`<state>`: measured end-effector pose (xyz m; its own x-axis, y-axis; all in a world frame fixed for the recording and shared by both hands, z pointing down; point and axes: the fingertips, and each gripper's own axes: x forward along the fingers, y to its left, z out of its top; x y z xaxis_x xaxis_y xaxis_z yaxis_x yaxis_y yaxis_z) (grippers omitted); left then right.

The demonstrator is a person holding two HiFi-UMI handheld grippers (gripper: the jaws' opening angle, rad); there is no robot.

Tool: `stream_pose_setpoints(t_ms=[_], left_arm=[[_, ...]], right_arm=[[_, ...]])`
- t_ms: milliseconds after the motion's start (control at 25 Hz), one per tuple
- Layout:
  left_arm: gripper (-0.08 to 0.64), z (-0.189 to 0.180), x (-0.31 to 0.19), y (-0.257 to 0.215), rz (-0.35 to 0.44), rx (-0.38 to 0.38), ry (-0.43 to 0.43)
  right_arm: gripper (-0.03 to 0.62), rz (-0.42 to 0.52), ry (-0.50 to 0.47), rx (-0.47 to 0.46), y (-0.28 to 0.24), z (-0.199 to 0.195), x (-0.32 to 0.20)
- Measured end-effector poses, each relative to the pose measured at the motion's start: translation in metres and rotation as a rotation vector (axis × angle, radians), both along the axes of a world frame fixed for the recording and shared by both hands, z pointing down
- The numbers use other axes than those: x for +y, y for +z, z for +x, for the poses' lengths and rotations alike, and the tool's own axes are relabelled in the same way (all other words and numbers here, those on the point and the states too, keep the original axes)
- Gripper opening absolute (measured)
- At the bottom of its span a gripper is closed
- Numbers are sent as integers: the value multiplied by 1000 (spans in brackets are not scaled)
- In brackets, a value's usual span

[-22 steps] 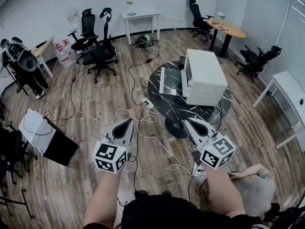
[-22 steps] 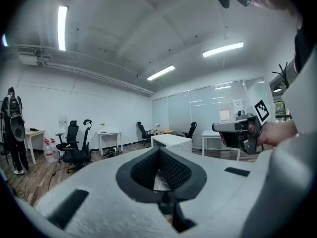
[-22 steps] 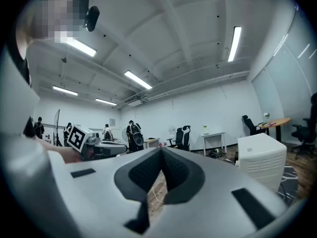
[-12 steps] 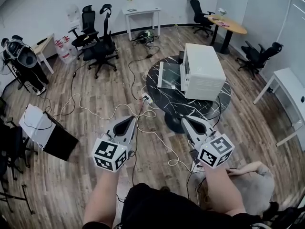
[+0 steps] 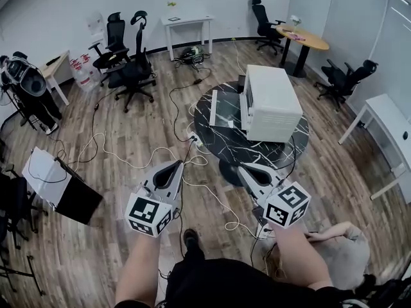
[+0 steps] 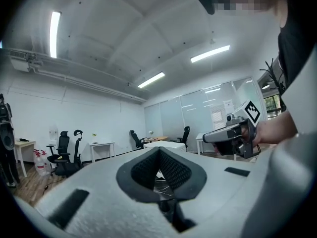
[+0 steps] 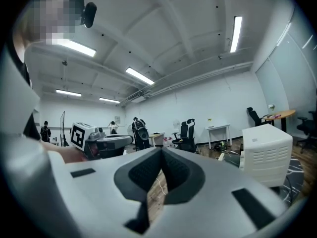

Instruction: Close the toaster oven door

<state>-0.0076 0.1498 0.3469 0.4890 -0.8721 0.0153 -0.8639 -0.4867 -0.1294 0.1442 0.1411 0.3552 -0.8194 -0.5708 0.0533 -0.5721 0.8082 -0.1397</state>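
A white toaster oven [image 5: 271,101] stands on a round black marble table [image 5: 247,149] across the room. Its door [image 5: 220,110] hangs open and lies flat toward the left. My left gripper [image 5: 176,164] and right gripper [image 5: 242,167] are held side by side over the wood floor, short of the table, both shut and empty. In the left gripper view the shut left gripper [image 6: 158,151] points at the oven [image 6: 166,145], and the right gripper [image 6: 232,134] shows at the right. The right gripper view has its own gripper [image 7: 162,152] shut, with the oven [image 7: 267,152] at the right.
Cables [image 5: 128,159] trail over the floor between me and the table, with a power strip [image 5: 196,140] near its foot. Black office chairs [image 5: 131,72] stand back left, a dark board [image 5: 61,188] lies at the left, and a white desk [image 5: 385,124] is at the right.
The right gripper has drifted a little to the left, and both grippers sit slightly lower in the view. A shoe now shows below them. The oven door is still open.
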Motion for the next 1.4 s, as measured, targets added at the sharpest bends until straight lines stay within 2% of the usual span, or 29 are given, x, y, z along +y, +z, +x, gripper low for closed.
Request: stream_pose_setpoints(t_ms=[280,640,1000,1400], left_arm=[[0,-36,-55,0,-1,15,11],[2,-112,-121,-2,25,37,10],[3,-191,-160,23,-33,89,-69],[3,-195,-243,53,-86,62,-60]], right_arm=[[6,-58,6,3,7,-42,-53],[6,-78,9,35,13,-110,-120],[6,-122,40,38,36,-165,-161],[6,-169,51,40,65,-174,-246]])
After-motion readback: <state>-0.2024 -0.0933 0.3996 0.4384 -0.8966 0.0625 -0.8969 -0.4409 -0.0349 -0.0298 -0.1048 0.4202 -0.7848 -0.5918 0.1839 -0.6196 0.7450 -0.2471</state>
